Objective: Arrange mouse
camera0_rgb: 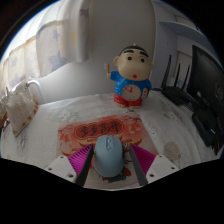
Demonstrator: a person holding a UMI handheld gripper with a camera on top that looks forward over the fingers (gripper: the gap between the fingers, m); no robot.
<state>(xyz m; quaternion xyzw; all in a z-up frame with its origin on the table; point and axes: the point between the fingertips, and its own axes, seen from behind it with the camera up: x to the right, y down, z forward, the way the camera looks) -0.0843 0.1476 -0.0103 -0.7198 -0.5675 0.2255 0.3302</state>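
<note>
A light blue computer mouse sits between my fingers, its nose pointing away from me. My gripper is shut on the mouse, with the magenta pads pressed against its two sides. The mouse is over the near edge of a red and pink patterned mouse mat that lies flat on the white table. I cannot tell whether the mouse touches the mat or hangs just above it.
A cartoon boy figurine in a blue outfit stands just beyond the mat. Dark computer equipment stands at the right. A pale crumpled object lies at the left. A white wall is behind.
</note>
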